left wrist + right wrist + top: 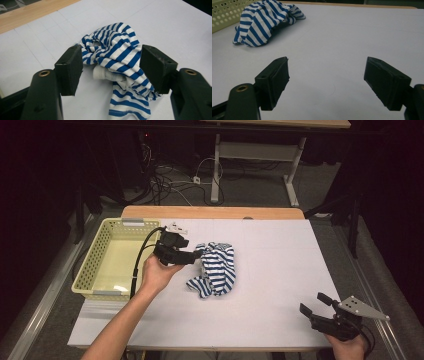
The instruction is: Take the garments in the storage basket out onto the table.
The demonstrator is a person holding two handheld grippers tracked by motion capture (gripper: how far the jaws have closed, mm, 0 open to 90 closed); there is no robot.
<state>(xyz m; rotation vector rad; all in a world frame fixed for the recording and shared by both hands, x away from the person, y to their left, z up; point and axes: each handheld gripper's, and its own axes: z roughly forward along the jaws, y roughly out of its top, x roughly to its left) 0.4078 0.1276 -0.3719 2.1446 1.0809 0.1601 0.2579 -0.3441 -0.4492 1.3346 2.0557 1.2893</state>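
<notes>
White table top (280, 270) underlies everything; its bare surface runs out ahead of the right gripper (316, 304) and beneath the left gripper (196, 254). Pale yellow perforated basket (100, 265) sits behind the left gripper, on its wrist side, at the table's edge; from the right gripper view a corner of the basket (224, 12) shows far ahead and to the left of the jaws. Blue-and-white striped garment (216, 269), crumpled in a loose heap, lies directly in front of the left gripper's tips (a white inner fold shows at the heap's near side). In the left gripper view the garment (117, 57) bulges up between the two black jaws, which stand spread on either side of it; the left gripper (111, 68) is not pinching the cloth, and whether the pads brush it I cannot tell. Right gripper (325, 80) sits low near the table's near corner, jaws spread wide with bare table between them; the garment (262, 22) is well apart from it, far ahead and left.
</notes>
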